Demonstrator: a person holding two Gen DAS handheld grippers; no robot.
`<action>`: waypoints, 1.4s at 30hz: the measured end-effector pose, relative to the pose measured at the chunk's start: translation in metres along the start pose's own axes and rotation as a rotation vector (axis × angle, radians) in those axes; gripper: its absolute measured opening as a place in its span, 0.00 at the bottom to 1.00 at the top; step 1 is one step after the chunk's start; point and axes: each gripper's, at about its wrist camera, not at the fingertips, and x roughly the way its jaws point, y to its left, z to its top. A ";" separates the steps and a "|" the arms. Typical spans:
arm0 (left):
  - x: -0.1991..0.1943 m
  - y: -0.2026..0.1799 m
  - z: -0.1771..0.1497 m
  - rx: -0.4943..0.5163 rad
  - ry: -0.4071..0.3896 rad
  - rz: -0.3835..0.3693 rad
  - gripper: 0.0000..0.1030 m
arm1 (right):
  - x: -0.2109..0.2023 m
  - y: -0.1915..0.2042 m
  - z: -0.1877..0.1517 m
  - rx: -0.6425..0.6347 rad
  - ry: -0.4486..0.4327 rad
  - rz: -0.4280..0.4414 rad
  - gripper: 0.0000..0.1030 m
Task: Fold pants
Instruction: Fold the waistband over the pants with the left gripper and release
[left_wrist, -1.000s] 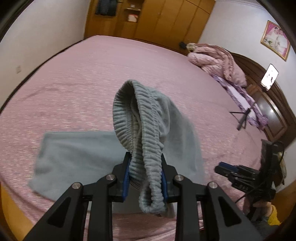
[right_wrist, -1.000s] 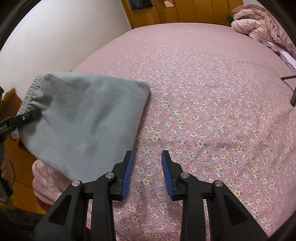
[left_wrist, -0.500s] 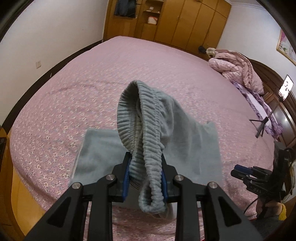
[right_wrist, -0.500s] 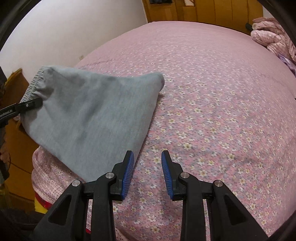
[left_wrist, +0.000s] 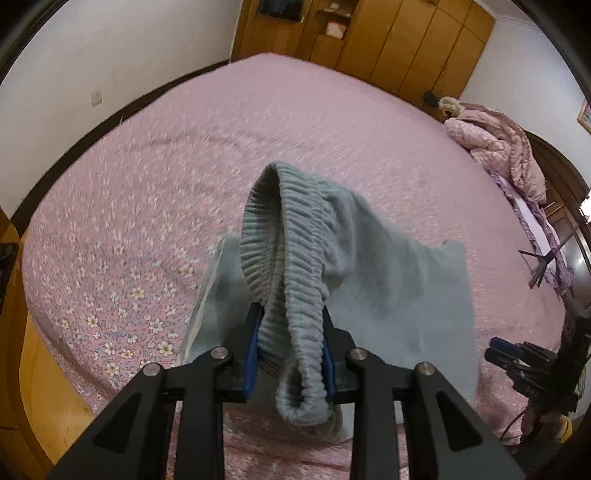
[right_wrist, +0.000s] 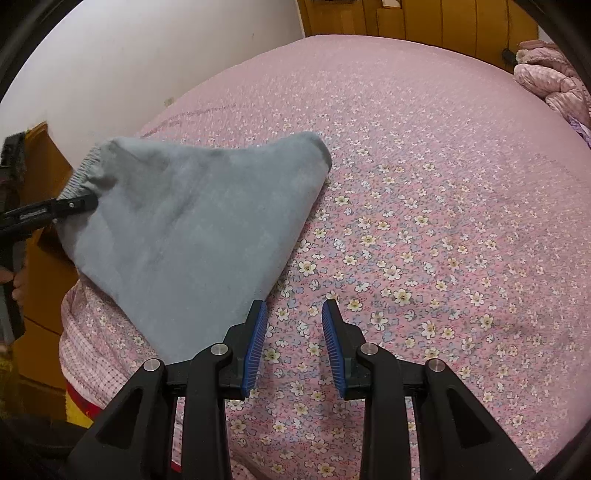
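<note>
Left wrist view: my left gripper (left_wrist: 290, 350) has its jaws pinching the ribbed waistband (left_wrist: 284, 258) of the grey pants (right_wrist: 192, 236), lifting that end while the rest drapes onto the pink floral bedspread (right_wrist: 424, 184). My right gripper (right_wrist: 291, 343) hovers with jaws spread and empty, its left finger just beside, maybe brushing, the pants' edge.

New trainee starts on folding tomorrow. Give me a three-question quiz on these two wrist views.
1. True or false: the right gripper holds the grey pants.
2. Which part of the pants does the left gripper clamp? A) leg hem B) elastic waistband C) pocket
3. What do the pants partly rest on?

Key: 1 false, its jaws are empty over the bed; 2 B; 3 the pink floral bedsheet.
</note>
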 end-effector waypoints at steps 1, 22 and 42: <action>0.004 0.002 0.000 -0.001 0.009 0.002 0.30 | 0.002 0.000 0.001 0.000 0.004 -0.003 0.31; -0.018 -0.021 -0.005 0.063 -0.057 0.060 0.35 | 0.033 0.042 0.073 -0.089 -0.072 0.016 0.31; 0.008 -0.003 -0.021 0.064 -0.006 0.229 0.36 | 0.065 0.023 0.101 0.054 -0.045 -0.007 0.31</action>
